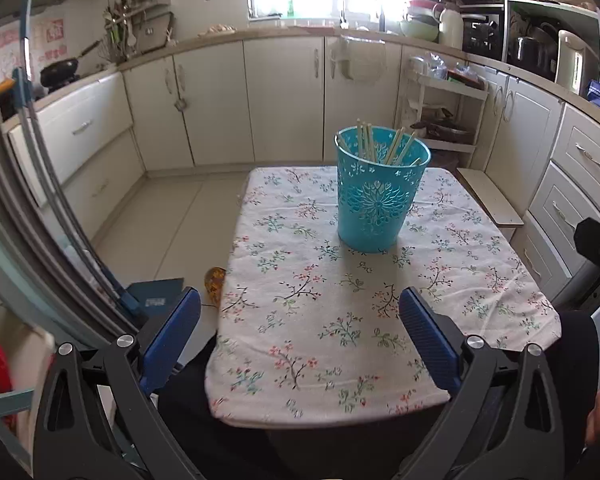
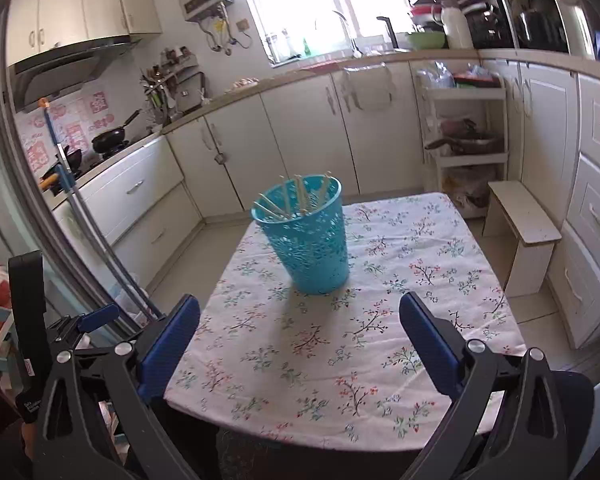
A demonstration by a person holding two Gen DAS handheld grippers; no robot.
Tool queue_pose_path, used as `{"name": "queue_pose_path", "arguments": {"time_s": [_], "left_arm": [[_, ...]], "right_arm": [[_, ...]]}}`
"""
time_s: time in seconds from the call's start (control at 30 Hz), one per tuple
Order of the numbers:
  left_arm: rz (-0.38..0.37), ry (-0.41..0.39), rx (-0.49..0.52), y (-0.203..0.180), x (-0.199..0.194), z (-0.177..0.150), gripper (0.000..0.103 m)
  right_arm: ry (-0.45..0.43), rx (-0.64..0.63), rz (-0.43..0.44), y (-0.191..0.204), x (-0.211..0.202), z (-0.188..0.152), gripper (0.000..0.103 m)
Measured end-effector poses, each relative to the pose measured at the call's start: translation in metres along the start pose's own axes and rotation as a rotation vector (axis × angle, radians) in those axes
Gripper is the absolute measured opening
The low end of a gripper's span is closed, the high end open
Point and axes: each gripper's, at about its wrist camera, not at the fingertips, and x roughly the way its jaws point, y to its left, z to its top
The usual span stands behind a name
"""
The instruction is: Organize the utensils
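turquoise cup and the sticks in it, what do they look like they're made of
Turquoise cup: looks like moulded plastic, slightly glossy, with a pierced floral lattice in its wall. Sticks: pale, matte and slim, probably bamboo or wooden chopsticks; too small to tell which. Tablecloth under it: wrinkled woven fabric with a floral print.

Left gripper [image 1: 300, 312], jaws spread wide and empty, above a floral tablecloth [image 1: 300, 364]; beyond, a turquoise cutout basket [image 1: 374, 212] stands upright holding pale chopsticks [image 1: 380, 144].
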Motion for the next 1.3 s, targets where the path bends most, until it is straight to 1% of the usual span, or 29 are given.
{"name": "queue_pose_path", "arguments": {"time_s": [0.07, 0.17, 0.27, 0.33, 0.43, 0.53, 0.6, 0.7, 0.77, 0.83, 1.0, 1.13, 1.3], "left_arm": [[0.012, -0.010, -0.011, 0.003, -0.022, -0.004, 0.095], [0.010, -0.008, -0.053, 0.010, -0.052, -0.008, 0.095], [-0.016, -0.012, -0.102, 0.017, -0.083, -0.012, 0.095], [-0.020, -0.042, -0.117, 0.020, -0.104, -0.016, 0.095], [0.009, -0.090, -0.133, 0.024, -0.134, -0.023, 0.095], [-0.001, -0.110, -0.177, 0.030, -0.153, -0.033, 0.095], [0.004, -0.128, -0.169, 0.028, -0.162, -0.038, 0.095], [0.026, -0.152, -0.125, 0.021, -0.177, -0.046, 0.095], [0.017, -0.162, -0.124, 0.020, -0.186, -0.050, 0.095], [0.025, -0.178, -0.126, 0.022, -0.193, -0.054, 0.095], [0.057, -0.189, -0.130, 0.023, -0.199, -0.058, 0.095], [0.067, -0.199, -0.105, 0.015, -0.204, -0.060, 0.095], [0.062, -0.192, -0.084, 0.007, -0.204, -0.062, 0.095]], "right_arm": [[-0.013, -0.005, -0.001, 0.007, -0.017, 0.000, 0.096], [-0.021, 0.023, 0.002, 0.015, -0.043, -0.004, 0.096], [-0.031, 0.038, -0.002, 0.024, -0.060, -0.010, 0.096], [-0.031, 0.042, -0.001, 0.033, -0.072, -0.019, 0.096], [-0.041, 0.044, 0.017, 0.044, -0.087, -0.035, 0.096], [-0.060, 0.021, 0.026, 0.057, -0.100, -0.049, 0.096], [-0.073, -0.004, 0.031, 0.065, -0.107, -0.054, 0.096], [-0.090, -0.019, 0.036, 0.071, -0.114, -0.055, 0.096], [-0.099, -0.021, 0.038, 0.073, -0.119, -0.055, 0.096], [-0.111, -0.023, 0.038, 0.075, -0.124, -0.057, 0.096], [-0.123, -0.033, 0.036, 0.076, -0.133, -0.060, 0.096], [-0.138, -0.042, 0.032, 0.076, -0.138, -0.064, 0.096], [-0.151, -0.033, 0.027, 0.074, -0.141, -0.065, 0.096]]}}
